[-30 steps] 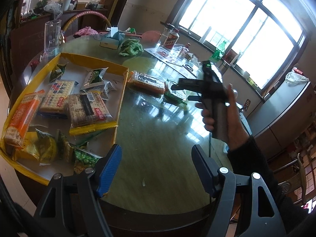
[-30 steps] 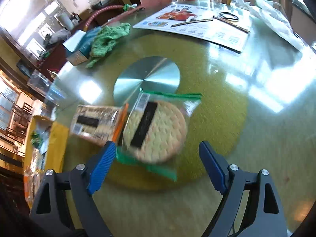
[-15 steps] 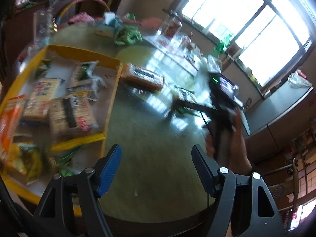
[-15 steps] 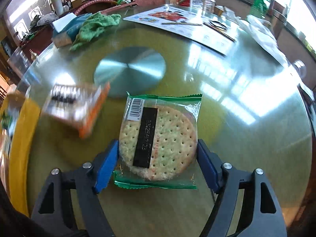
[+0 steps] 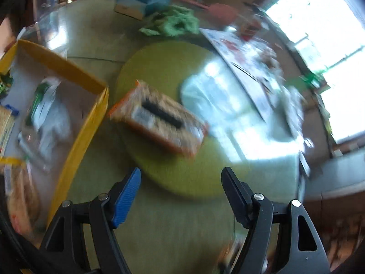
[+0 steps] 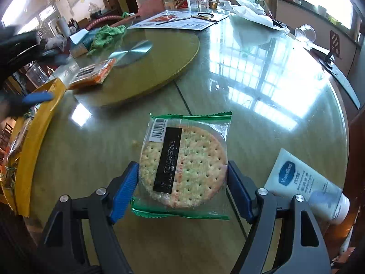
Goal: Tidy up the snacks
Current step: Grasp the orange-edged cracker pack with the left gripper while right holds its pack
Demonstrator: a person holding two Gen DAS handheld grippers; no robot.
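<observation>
Right gripper (image 6: pixel 182 182) is clamped on the round cracker pack (image 6: pixel 184 166), blue pads pressed to both sides of the disc, green-edged wrapper sticking out top and bottom. Pack sits low over the glass table (image 6: pixel 262 86), nr the front edge; can't tell if it's lifted clear or resting. White Vaseline tube (image 6: pixel 305 185) lies just beside it on the right. Further back, the orange cracker pack (image 6: pixel 92 74) rests at the near rim of the yellow-green turntable (image 6: pixel 159 54), close to the yellow tray (image 6: pixel 38 123) at left.

Left gripper (image 5: pixel 181 196) is spread wide, nothing between the jaws, hovering above the table w/ the orange cracker pack (image 5: pixel 159 124) ahead of it — view's badly blurred, so its label is unreadable. Yellow tray (image 5: pixel 79 137) sits to its left w/ several snack packets inside, pack just beside the tray's corner. Green cloth (image 5: pixel 173 24) and a tissue box (image 5: pixel 141 4) lie at the far side.
</observation>
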